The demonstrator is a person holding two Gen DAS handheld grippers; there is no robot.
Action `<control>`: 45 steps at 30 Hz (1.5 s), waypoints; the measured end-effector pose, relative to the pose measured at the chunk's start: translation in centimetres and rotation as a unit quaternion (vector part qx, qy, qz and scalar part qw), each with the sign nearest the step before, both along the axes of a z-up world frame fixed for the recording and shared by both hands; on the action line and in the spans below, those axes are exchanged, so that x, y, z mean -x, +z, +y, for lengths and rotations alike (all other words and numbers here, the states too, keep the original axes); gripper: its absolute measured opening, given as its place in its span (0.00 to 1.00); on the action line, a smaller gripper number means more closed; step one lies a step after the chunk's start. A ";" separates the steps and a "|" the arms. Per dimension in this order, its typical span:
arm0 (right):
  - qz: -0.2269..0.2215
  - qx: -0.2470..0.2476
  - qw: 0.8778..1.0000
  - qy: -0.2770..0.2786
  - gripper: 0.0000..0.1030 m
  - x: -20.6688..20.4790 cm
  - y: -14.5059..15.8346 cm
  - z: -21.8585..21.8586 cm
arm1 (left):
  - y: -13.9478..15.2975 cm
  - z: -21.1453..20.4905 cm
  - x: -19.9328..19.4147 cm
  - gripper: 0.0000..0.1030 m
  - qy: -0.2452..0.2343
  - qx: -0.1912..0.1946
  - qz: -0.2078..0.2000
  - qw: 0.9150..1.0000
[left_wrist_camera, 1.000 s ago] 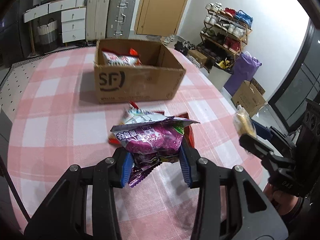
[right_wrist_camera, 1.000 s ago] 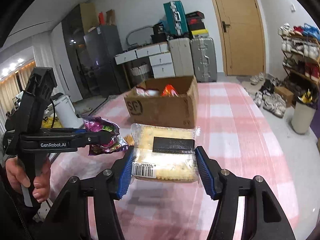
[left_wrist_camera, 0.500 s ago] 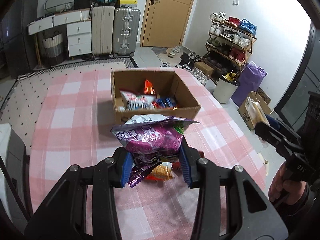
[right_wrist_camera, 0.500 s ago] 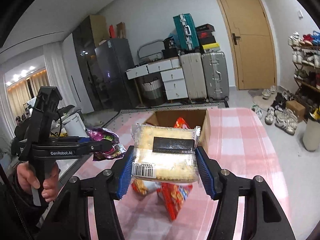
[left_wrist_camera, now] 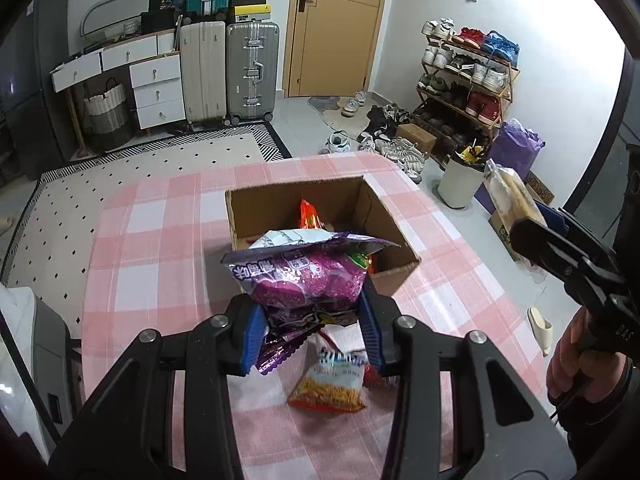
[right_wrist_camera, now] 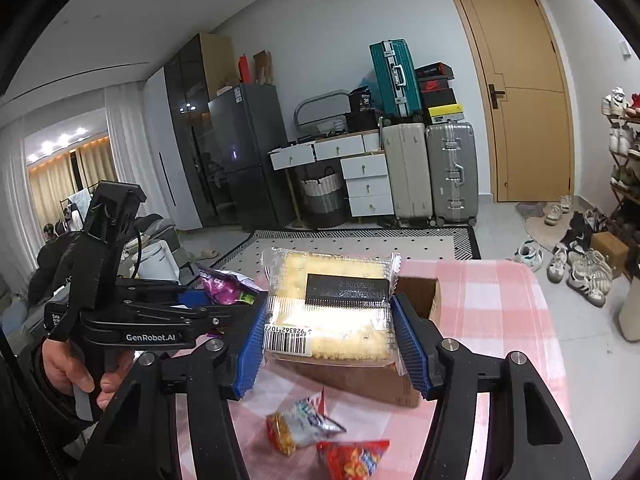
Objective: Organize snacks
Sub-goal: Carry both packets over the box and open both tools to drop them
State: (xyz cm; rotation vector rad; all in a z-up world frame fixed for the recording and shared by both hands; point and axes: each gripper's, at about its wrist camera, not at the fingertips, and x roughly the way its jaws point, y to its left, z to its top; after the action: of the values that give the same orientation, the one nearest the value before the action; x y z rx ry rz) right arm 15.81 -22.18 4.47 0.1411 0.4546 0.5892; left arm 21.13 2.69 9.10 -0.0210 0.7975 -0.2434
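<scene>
My left gripper [left_wrist_camera: 312,332] is shut on a purple snack bag [left_wrist_camera: 304,276] and holds it high above the near edge of the open cardboard box [left_wrist_camera: 396,280]. The box holds an orange packet [left_wrist_camera: 309,216] and other snacks. My right gripper [right_wrist_camera: 330,340] is shut on a clear-wrapped cracker pack [right_wrist_camera: 332,304], held above the box's near wall [right_wrist_camera: 360,380]. That cracker pack also shows in the left wrist view [left_wrist_camera: 508,196] at the right. An orange-and-white snack bag [left_wrist_camera: 332,380] lies on the pink checked tablecloth [left_wrist_camera: 160,280] below; it shows too in the right wrist view [right_wrist_camera: 300,424], next to a red bag [right_wrist_camera: 352,460].
The table stands in a room with a dotted rug [left_wrist_camera: 140,160], suitcases [left_wrist_camera: 252,68], white drawers [left_wrist_camera: 156,88], a door [left_wrist_camera: 336,28], a shoe rack [left_wrist_camera: 468,80] and a white bin [left_wrist_camera: 460,180] to the right. A white appliance [left_wrist_camera: 24,360] sits at the table's left.
Both grippers have risen and tipped downward with their packs held. The box now lies below the left gripper, and its inside shows more fully. Loose bags on the cloth have come into view.
</scene>
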 end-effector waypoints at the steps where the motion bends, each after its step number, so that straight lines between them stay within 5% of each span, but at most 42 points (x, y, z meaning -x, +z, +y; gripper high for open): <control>1: -0.004 -0.002 1.000 -0.003 0.58 -0.5 0.3 0.0 | 0.2 0.1 -0.7 0.37 0.004 -0.001 0.001 1.000; 10: 0.008 -0.007 1.000 -0.010 0.58 -5.4 1.0 0.5 | 1.5 -0.7 -5.8 0.37 0.019 0.015 0.009 1.000; 17: 0.017 -0.008 1.000 -0.009 0.58 -8.0 0.6 0.7 | -0.9 -1.6 -10.1 0.37 0.031 0.017 0.035 0.999; 45: 0.105 0.013 0.994 0.010 0.59 -16.2 -9.7 2.9 | -9.9 -2.1 -18.3 0.37 0.022 0.041 0.086 0.995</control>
State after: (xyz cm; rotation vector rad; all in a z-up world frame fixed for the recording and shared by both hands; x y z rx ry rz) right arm 32.00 -19.27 -5.19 0.1752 0.6678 0.5906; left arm 39.45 0.55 -0.78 -0.1389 0.9572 -0.2356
